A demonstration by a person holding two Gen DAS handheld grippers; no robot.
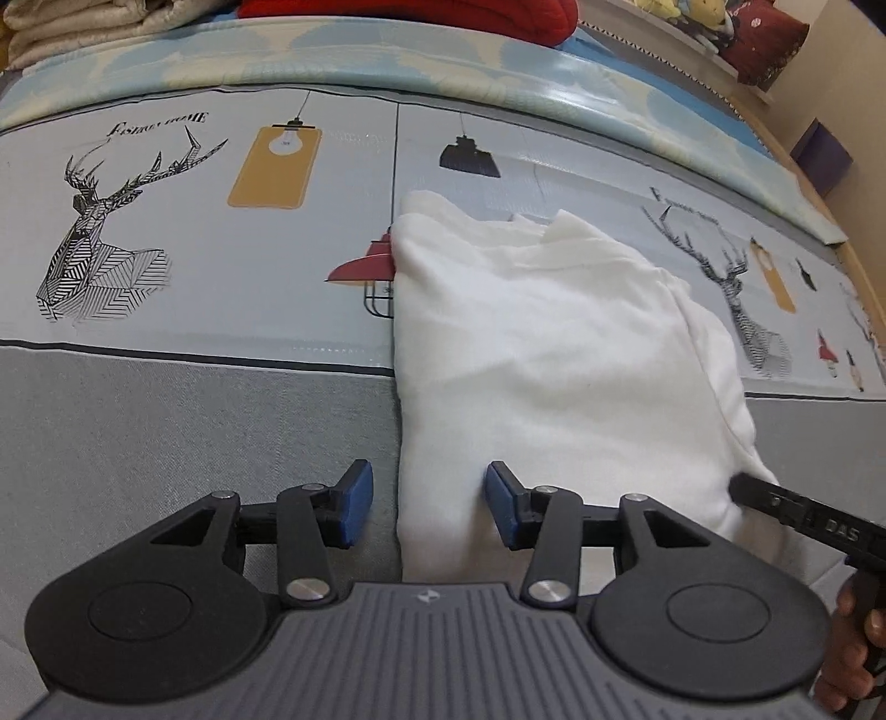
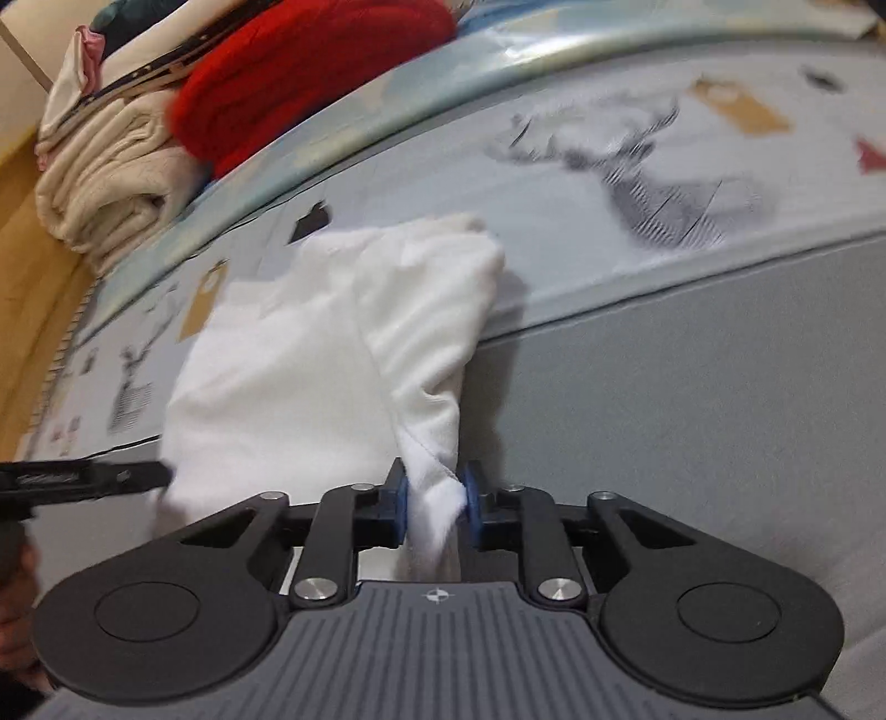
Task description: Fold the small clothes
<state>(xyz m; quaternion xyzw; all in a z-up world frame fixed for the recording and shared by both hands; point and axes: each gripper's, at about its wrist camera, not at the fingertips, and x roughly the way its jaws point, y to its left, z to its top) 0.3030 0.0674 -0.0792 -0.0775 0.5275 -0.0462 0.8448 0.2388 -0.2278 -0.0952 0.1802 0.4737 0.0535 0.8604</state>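
Pinching the near-right corner of the soft white cotton garment (image 2: 332,354), the right gripper (image 2: 433,501) leads; the left gripper (image 1: 429,501) gapes astride its near-left edge.

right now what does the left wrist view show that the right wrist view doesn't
Only the left wrist view shows the left gripper open, straddling the left edge of the white garment, plus a sharp deer print and a red lamp print.

Only the right wrist view shows the right gripper shut on a bunched corner of the white garment, and the folded cream stack.

Both show the garment on the printed bed cover and the red knit item.
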